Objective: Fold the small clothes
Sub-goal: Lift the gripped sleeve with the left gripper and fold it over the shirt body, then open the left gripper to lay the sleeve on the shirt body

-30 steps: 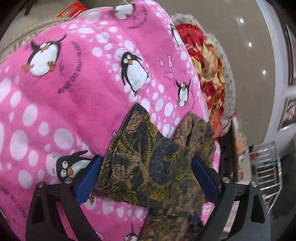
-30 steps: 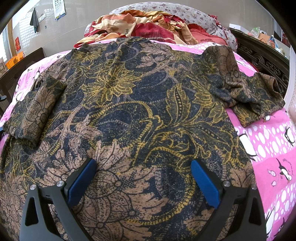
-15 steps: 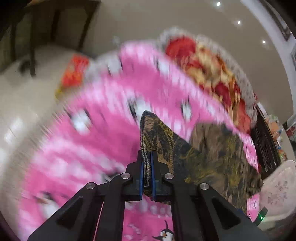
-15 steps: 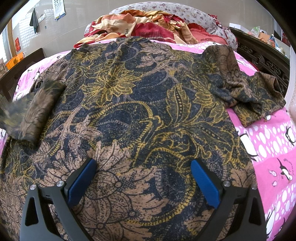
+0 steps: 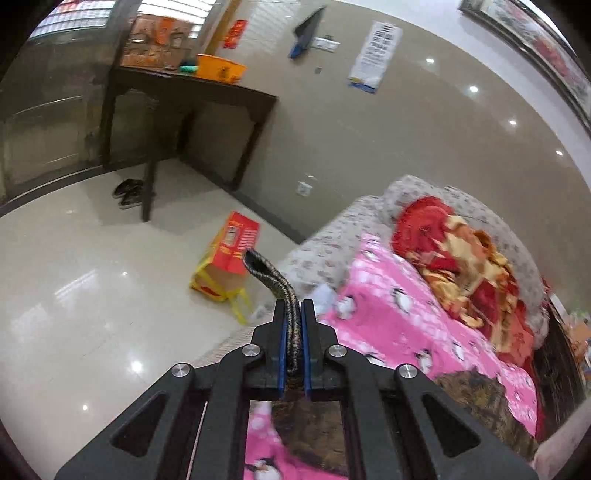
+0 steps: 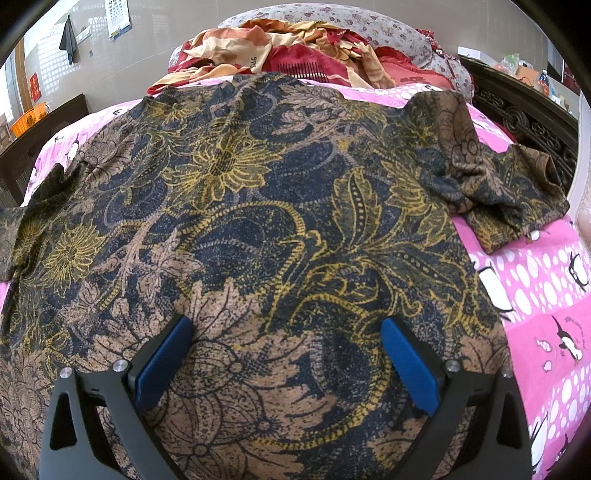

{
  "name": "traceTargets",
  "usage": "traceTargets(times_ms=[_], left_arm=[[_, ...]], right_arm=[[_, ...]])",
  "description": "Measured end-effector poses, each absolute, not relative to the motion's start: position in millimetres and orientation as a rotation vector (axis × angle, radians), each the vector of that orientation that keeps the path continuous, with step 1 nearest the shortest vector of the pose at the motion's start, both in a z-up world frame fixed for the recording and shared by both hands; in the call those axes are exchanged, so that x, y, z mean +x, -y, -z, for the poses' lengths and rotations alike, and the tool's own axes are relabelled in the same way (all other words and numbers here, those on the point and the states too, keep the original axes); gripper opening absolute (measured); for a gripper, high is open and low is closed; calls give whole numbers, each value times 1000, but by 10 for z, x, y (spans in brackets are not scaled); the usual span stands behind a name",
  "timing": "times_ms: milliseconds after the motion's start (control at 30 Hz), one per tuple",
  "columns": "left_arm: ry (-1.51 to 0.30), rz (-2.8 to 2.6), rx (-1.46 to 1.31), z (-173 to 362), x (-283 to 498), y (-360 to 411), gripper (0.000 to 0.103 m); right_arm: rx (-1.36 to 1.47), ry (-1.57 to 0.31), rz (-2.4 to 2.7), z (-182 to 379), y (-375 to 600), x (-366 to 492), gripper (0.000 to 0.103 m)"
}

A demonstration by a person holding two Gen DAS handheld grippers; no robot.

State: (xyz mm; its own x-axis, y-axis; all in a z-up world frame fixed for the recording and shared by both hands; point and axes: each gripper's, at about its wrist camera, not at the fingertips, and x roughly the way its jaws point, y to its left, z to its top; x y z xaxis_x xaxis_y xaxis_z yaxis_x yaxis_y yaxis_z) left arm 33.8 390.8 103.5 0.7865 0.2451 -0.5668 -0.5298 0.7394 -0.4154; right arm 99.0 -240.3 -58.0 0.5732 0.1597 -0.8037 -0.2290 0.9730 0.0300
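- Left gripper [image 5: 293, 332]: lower centre of the left wrist view, blue-padded fingers pressed together on a narrow fold of the patterned shirt [image 6: 258, 229]; the pinched strip [image 5: 271, 280] rises past the fingertips and curls toward the upper left of the frame
- Below the left gripper, more of the same dark brown and gold fabric [image 5: 484, 402] hangs and lies at the lower right of that view, over the pink penguin blanket [image 5: 399, 317]
- Right gripper [image 6: 288, 365]: bottom of the right wrist view, blue pads spread wide apart, one at lower left and one at lower right, with nothing between them; whether the pads touch the cloth under them cannot be told
- Patterned shirt: spread flat across the bed, filling most of the right wrist view; one sleeve [image 6: 506, 192] lies bunched and folded at the upper right of the frame, resting on the pink blanket [image 6: 546, 295]
- The opposite side of the shirt runs off the left edge of the right wrist view
- Red and orange bedding [image 6: 295, 48]: heaped at the top centre of the right wrist view, just beyond the shirt's far edge, against a floral pillow [image 6: 369, 22]
- Dark carved bed frame [image 6: 528, 122]: upper right of the right wrist view
- Red and yellow bag [image 5: 229, 266]: on the glossy tiled floor [image 5: 74, 295], centre left of the left wrist view, beside the bed
- Dark wooden table [image 5: 192, 96]: upper left of the left wrist view, against the wall, with an orange basket [image 5: 219, 70] on top and a pair of shoes [image 5: 127, 192] beneath
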Motion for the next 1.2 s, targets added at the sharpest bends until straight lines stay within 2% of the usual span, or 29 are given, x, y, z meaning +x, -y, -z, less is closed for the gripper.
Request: traceTargets(times_ms=[167,333,467,600,800,833,867,933,1200], left_arm=[[-531,-241,-527,-1114,688,-3245,0],[-598,21,-458,-1008,1242,-2166,0],[-716,141,-424,-513,1626,-1328,0],[-825,146,-377,61,1772,-859,0],[-873,158,-335,499,1712,-629,0],[-865,177,-341,490,1683,-625,1],[-867,197,-348,483,1665,-610,9],[-875,265,-358,438,1592,-569,15],[-863,476,-286,197,1045,-431,15]], right_arm=[[-80,-933,-228,581,2405,991,103],[-79,-934,-228,581,2404,991,103],[-78,-938,-229,595,2371,1022,103],[-77,-941,-229,603,2354,1039,103],[-77,-942,-230,603,2343,1055,103],[-77,-942,-230,602,2339,1057,103],[-77,-942,-230,602,2338,1057,103],[-78,-942,-230,602,2339,1058,103],[-79,-942,-226,600,2338,1054,103]])
